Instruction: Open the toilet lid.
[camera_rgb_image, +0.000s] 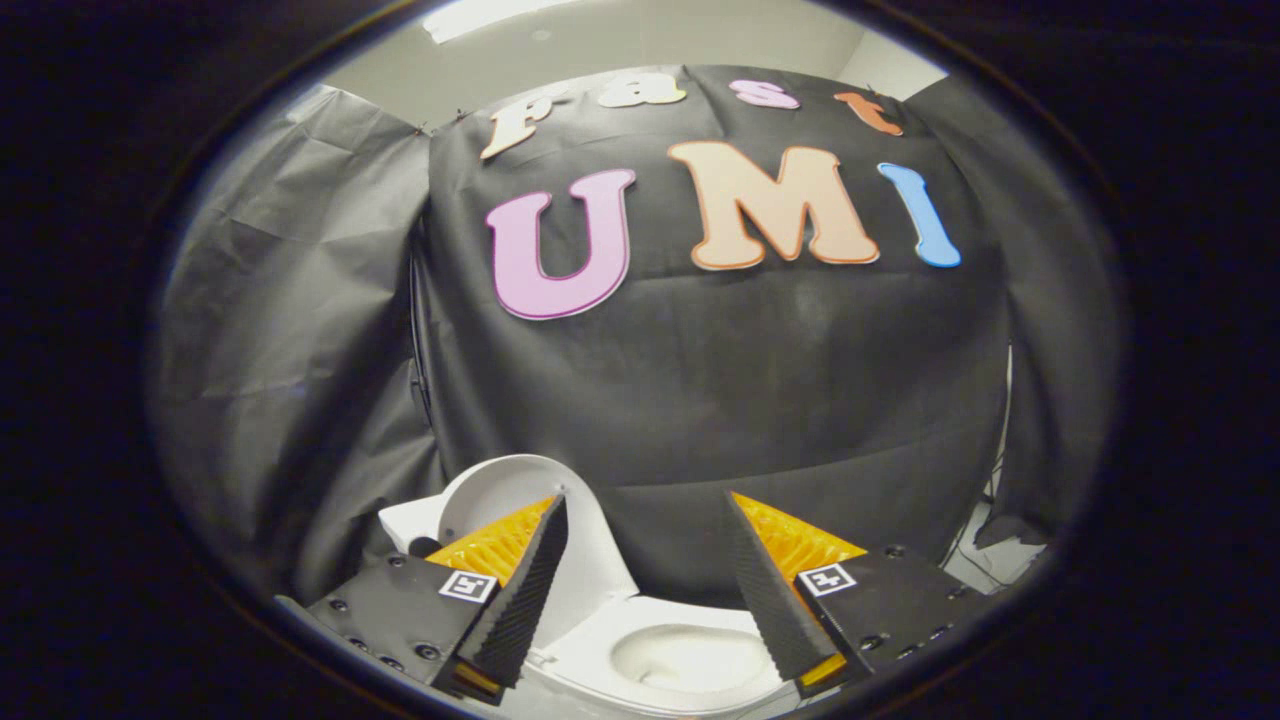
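Observation:
A white toilet stands low ahead of me, its bowl showing between and beneath my fingers. Its white lid is raised upright, leaning back toward the tank, and sits partly behind my left finger. My gripper is open, with its two orange-and-black fingers spread wide and nothing between them. The left finger overlaps the lid in the view; I cannot tell whether it touches it. The right finger hangs over the bowl's far side.
Black cloth walls close in behind and to both sides of the toilet. A strip of pale floor and some cables show at the lower right beneath the cloth's edge.

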